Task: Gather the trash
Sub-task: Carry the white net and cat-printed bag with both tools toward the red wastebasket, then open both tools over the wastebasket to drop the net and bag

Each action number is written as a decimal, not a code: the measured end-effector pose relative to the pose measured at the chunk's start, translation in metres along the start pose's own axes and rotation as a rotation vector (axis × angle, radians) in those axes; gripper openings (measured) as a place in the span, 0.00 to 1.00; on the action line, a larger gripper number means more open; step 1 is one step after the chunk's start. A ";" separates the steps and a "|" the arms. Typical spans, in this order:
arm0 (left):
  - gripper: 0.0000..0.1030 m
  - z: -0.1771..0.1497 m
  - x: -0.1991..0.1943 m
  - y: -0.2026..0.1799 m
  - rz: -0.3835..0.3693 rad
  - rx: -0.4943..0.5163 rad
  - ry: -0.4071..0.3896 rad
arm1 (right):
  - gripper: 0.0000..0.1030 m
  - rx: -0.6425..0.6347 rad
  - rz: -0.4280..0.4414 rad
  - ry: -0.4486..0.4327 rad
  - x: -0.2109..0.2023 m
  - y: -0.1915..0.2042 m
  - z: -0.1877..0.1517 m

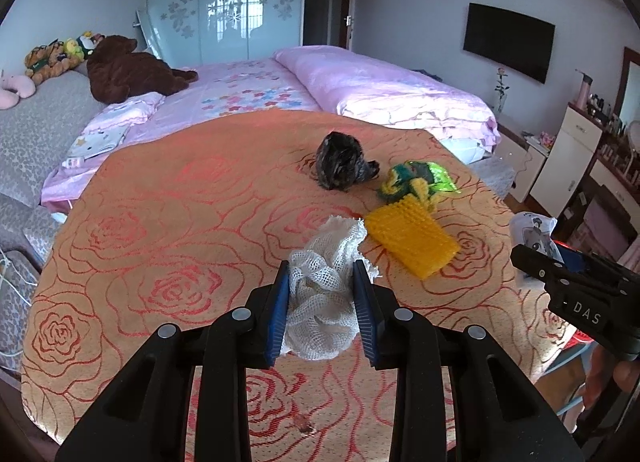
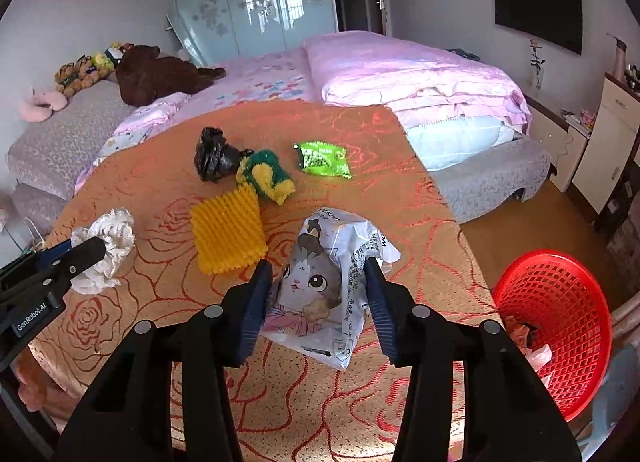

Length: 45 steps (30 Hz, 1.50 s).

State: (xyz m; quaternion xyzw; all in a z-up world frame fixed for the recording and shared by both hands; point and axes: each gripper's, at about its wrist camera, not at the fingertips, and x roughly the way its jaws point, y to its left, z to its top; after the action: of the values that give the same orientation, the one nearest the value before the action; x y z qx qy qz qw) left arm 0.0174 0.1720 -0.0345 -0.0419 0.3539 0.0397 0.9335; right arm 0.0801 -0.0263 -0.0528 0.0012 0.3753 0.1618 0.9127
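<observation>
My left gripper (image 1: 322, 264) is shut on a white foam net (image 1: 320, 302), held just above the orange rose tablecloth (image 1: 160, 222). My right gripper (image 2: 318, 264) is shut on a crumpled white packet with a cartoon cat (image 2: 320, 294), also lifted off the cloth. On the table lie a black plastic bag (image 2: 214, 160), a yellow-green fuzzy cloth (image 2: 266, 174), a yellow spiky pad (image 2: 228, 230) and a green snack packet (image 2: 324, 158). The left gripper (image 2: 80, 246) with its net (image 2: 116, 234) shows at the left of the right wrist view.
A red mesh basket (image 2: 560, 314) with some scraps inside stands low at the table's right front corner. A bed with pink bedding (image 2: 400, 70) lies behind the table. White cabinets (image 2: 608, 134) line the right wall.
</observation>
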 end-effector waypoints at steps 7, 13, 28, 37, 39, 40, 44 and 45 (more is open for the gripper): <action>0.28 0.004 -0.004 -0.008 -0.027 0.011 -0.004 | 0.45 0.005 -0.005 -0.028 -0.015 -0.008 0.006; 0.28 0.007 -0.005 -0.020 -0.058 0.027 -0.003 | 0.45 0.010 -0.026 -0.035 -0.023 -0.020 0.010; 0.28 0.024 -0.001 -0.083 -0.179 0.140 -0.012 | 0.45 0.041 -0.154 -0.049 -0.046 -0.078 0.010; 0.28 0.026 0.004 -0.132 -0.257 0.219 -0.006 | 0.45 0.098 -0.214 -0.060 -0.064 -0.117 0.003; 0.28 0.028 0.005 -0.142 -0.271 0.234 -0.008 | 0.45 0.114 -0.234 -0.062 -0.069 -0.128 0.000; 0.28 0.029 0.006 -0.147 -0.281 0.242 -0.009 | 0.45 0.120 -0.242 -0.063 -0.070 -0.132 -0.001; 0.28 0.030 0.008 -0.162 -0.319 0.260 -0.003 | 0.45 0.164 -0.268 -0.066 -0.077 -0.156 -0.006; 0.28 0.030 0.009 -0.165 -0.332 0.266 0.002 | 0.45 0.177 -0.271 -0.066 -0.078 -0.162 -0.007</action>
State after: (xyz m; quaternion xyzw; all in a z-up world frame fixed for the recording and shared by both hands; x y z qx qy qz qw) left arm 0.0609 0.0114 -0.0094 0.0238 0.3450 -0.1614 0.9243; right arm 0.0708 -0.2038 -0.0241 0.0362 0.3545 0.0034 0.9344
